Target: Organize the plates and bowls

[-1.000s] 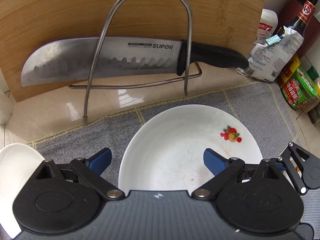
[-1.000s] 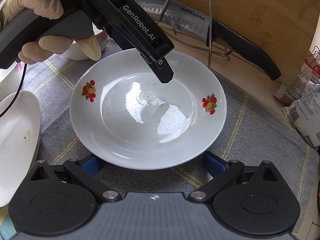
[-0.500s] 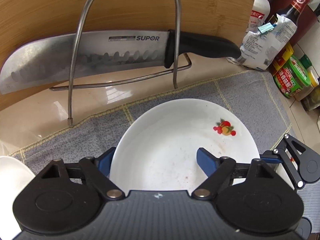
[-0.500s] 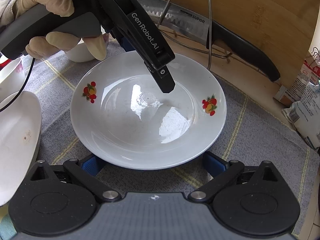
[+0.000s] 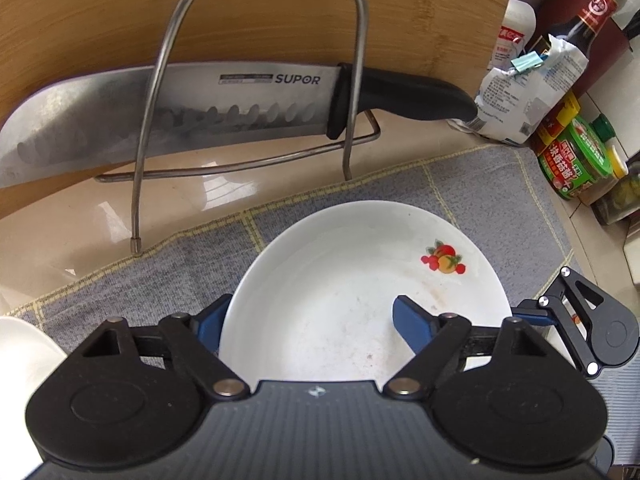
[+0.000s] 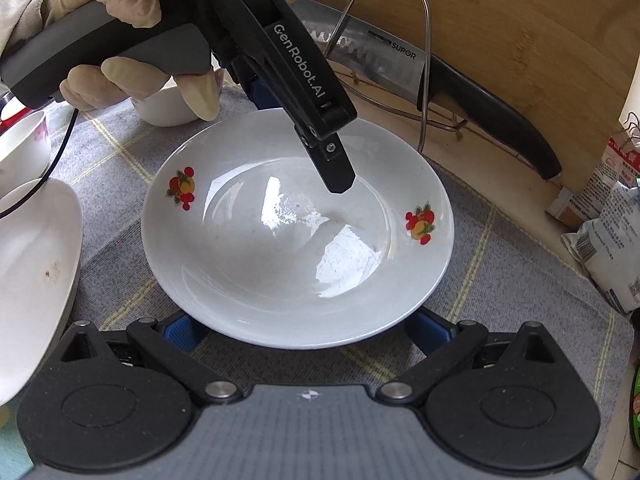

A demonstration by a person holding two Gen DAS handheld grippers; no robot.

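A white plate [image 5: 360, 280] with fruit prints lies on the grey checked mat [image 5: 160, 272]. My left gripper [image 5: 312, 320] straddles its rim: the left pad sits against the outer edge and the right pad rests on the inner slope, so the jaws are shut on the plate. In the right wrist view the same plate [image 6: 280, 260] fills the middle, and a gloved hand [image 6: 112, 0] holds that left gripper, whose fingertip [image 6: 338, 176] is down in the plate's far side. My right gripper [image 6: 306, 332] stands open, its blue pads low on either side of the near rim.
A steel rack [image 5: 248, 80] holds a large knife [image 5: 180, 120] against a bamboo board [image 5: 100, 8] behind the mat. Bottles, a bag and jars [image 5: 576, 156] crowd the right. Another white plate [image 6: 36, 272] and two small bowls [image 6: 164, 108] sit at the left.
The left gripper's jaws have narrowed until the left pad reached the plate's rim, then held. Its view has shifted slightly. The right gripper has stayed still.
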